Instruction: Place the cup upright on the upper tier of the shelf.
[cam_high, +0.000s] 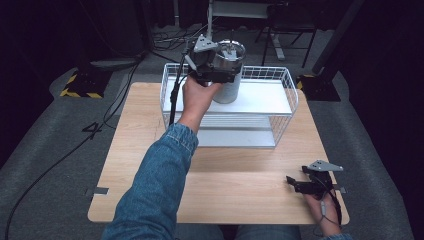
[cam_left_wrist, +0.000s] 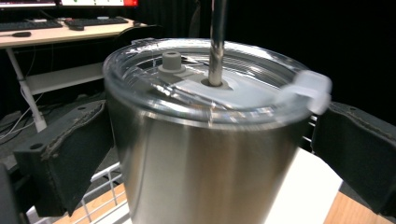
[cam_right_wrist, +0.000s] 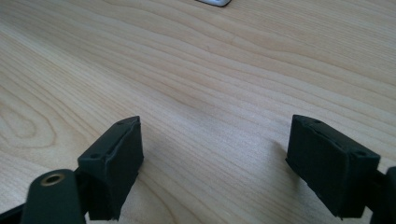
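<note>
Holding a stainless steel tumbler in my left tool, I have it lifted above the back left part of the white wire basket, clear of the white panel that lies across the basket's top. In the left gripper view the two black jaws press against opposite sides of the tumbler's steel wall just below its rim, so that tool is clamped on it. The tumbler stands close to upright and wears a clear plastic lid with a small grey stopper and a metal straw rising through a hole near the middle; a pale tab on the lid's edge looks blurred beside one jaw. My left hand and denim sleeve reach toward the basket across the wooden surface, and the tool's cable hangs down in front of the basket's left end. The basket sits at the far side of the surface, its long side facing me. My right tool rests low on the surface well in front of the basket's right end, near the front right corner, with my right hand behind it. In the right gripper view its jaws stand wide apart over bare wood grain, gripping nothing.
</note>
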